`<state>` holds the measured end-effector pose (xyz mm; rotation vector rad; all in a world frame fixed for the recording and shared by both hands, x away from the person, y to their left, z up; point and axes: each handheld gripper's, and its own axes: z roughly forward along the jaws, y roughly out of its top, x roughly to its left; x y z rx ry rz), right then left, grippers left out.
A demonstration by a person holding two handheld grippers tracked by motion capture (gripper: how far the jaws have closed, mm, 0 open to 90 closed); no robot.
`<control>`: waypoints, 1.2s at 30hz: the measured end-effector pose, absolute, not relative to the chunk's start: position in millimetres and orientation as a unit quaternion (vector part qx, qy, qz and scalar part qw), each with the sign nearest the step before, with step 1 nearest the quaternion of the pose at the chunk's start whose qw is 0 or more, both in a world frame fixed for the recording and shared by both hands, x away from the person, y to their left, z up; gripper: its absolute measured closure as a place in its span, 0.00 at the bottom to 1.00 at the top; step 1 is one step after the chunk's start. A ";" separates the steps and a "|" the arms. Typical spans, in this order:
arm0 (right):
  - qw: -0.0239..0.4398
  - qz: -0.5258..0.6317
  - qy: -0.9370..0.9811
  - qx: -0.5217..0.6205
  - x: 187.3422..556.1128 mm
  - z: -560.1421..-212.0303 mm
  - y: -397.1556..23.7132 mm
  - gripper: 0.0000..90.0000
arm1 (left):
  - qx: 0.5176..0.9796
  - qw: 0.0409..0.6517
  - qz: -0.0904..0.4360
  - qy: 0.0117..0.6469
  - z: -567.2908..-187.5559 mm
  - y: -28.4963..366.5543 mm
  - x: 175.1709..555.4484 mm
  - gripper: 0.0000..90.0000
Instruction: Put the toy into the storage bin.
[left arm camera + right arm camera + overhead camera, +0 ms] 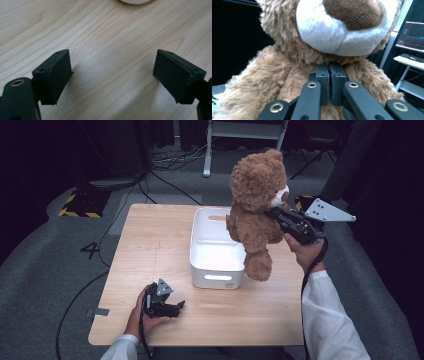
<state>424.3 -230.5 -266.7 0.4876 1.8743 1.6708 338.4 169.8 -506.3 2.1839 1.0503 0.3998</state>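
In the high view, the right gripper (274,213) held a bear (256,210) in the air, pinched at the chest just under the chin. The bear hung upright over the right side of the bin (216,251), one foot dangling past its front right corner. The left gripper (176,306) rested on the table (150,245) near the front edge, well apart from the bin.

In the left gripper view, the jaws stood wide apart with nothing between them, only bare table (110,37) below.

In the right gripper view, the right gripper (329,72) had its jaws pressed almost together on a fold of fur at the bear's (287,75) throat, under the white muzzle.

The step in hand looked like carrying the bear to the bin. The next move would call for shifting it left until its body and feet were over the opening, lowering it, then releasing.
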 end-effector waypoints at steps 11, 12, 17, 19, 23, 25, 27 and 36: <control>0.276 0.627 0.707 0.174 433.4 -266.7 -212.8 0.97 | 0.838 0.336 0.154 0.401 -506.2 169.8 338.4 0.17; 0.274 0.628 0.707 0.174 434.2 -267.5 -210.8 0.97 | 0.838 0.336 0.154 0.401 -506.2 169.8 338.4 0.17; 0.269 0.631 0.708 0.171 437.4 -270.3 -203.8 0.97 | 0.838 0.336 0.155 0.402 -506.3 169.9 338.3 0.17; 0.265 0.629 0.711 0.171 439.5 -271.9 -197.8 0.97 | 0.838 0.336 0.155 0.400 -506.2 170.2 338.2 0.17; 0.263 0.629 0.712 0.168 442.5 -272.9 -191.0 0.97 | 0.837 0.336 0.155 0.402 -506.3 170.2 337.5 0.17; 0.260 0.631 0.713 0.165 444.1 -273.6 -187.6 0.97 | 0.837 0.336 0.155 0.402 -506.3 170.2 337.5 0.17; 0.258 0.631 0.713 0.163 445.3 -274.7 -183.7 0.97 | 0.837 0.336 0.155 0.402 -506.3 170.2 337.4 0.17; 0.249 0.629 0.719 0.158 453.8 -278.7 -167.1 0.97 | 0.837 0.337 0.154 0.402 -506.4 169.8 337.1 0.17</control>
